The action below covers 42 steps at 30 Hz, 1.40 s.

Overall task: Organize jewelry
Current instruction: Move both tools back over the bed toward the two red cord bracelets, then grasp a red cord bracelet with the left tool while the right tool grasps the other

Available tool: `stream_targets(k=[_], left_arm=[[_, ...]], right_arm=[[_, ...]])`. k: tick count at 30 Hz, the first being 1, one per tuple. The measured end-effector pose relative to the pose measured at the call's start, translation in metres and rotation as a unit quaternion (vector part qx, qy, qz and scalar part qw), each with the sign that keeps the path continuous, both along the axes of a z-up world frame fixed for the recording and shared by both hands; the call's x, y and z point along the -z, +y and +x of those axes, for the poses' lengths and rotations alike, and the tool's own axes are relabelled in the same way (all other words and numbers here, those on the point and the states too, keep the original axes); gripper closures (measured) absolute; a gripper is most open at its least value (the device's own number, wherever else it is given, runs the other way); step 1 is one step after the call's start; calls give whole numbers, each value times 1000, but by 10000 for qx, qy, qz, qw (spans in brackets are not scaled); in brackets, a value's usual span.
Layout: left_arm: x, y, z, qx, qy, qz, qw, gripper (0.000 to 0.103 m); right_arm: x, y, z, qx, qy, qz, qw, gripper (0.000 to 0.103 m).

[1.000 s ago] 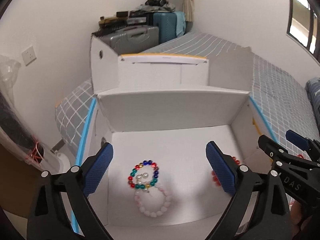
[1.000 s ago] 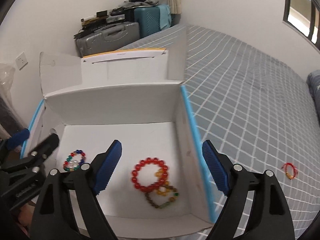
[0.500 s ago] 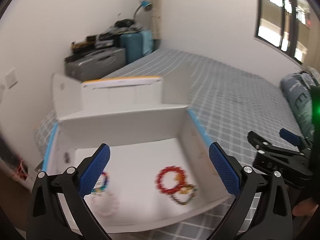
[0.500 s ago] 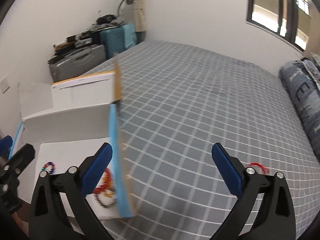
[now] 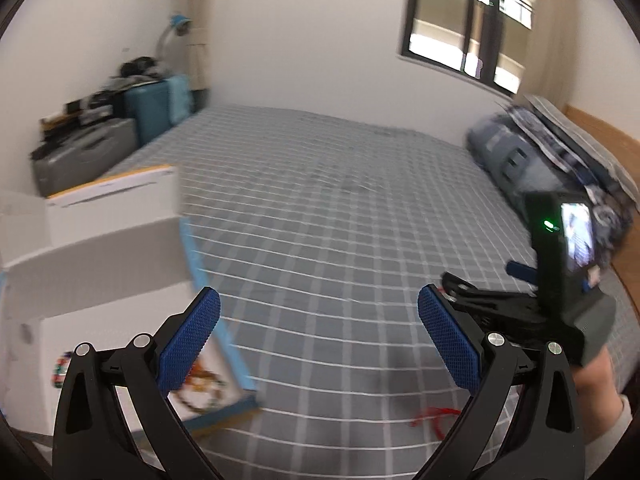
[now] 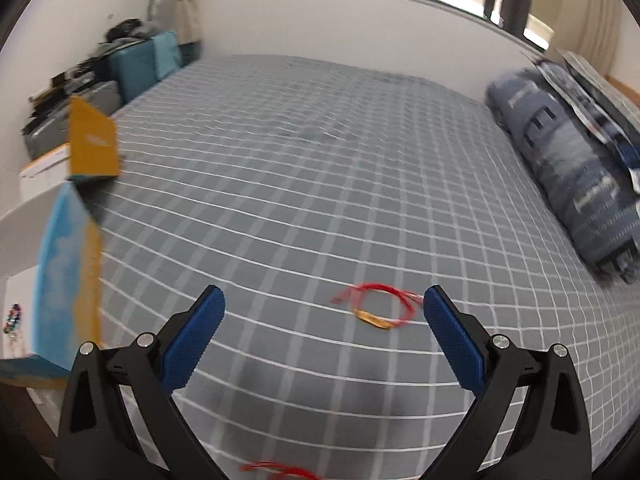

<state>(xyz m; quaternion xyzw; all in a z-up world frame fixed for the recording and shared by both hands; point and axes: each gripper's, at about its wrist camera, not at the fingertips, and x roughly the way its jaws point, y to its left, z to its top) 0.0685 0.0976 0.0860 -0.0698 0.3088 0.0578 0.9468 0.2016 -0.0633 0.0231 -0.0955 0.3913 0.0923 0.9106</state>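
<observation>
So the red string bracelet (image 6: 376,308) is lying loose on the bed (image 6: 320,160), just ahead of my right claw (image 6: 324,332), which is wide open and holding nothing, lined up so the loop sits between the blue pads, I'd guess for a pick. My left claw (image 5: 320,340) is wide open and empty too. The white box (image 5: 100,264) with the beaded bracelets (image 5: 200,384) sits off to the left. Another red string (image 6: 280,470) lies nearer me. Nothing's in the way.
</observation>
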Motion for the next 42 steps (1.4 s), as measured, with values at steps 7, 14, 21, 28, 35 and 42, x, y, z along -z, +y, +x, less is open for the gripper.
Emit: stream_targets(k=[7, 14, 21, 28, 35, 42], left_arm=[[51, -54, 17, 636, 343, 132, 9973, 6], [103, -75, 29, 953, 765, -11, 9925, 6], [137, -89, 20, 1180, 1005, -132, 9878, 6], [160, -111, 16, 1404, 1256, 62, 9821, 6], [176, -117, 20, 1497, 1530, 52, 9768, 6], [184, -122, 16, 1607, 1685, 231, 9722, 8]], right_arm=[[35, -42, 26, 295, 224, -20, 9993, 7], [67, -57, 43, 449, 425, 252, 9978, 7], [95, -74, 57, 594, 603, 666, 9942, 7], [110, -86, 74, 723, 759, 735, 9918, 7], [123, -94, 92, 886, 976, 925, 9869, 7], [129, -91, 93, 953, 989, 781, 9874, 14]])
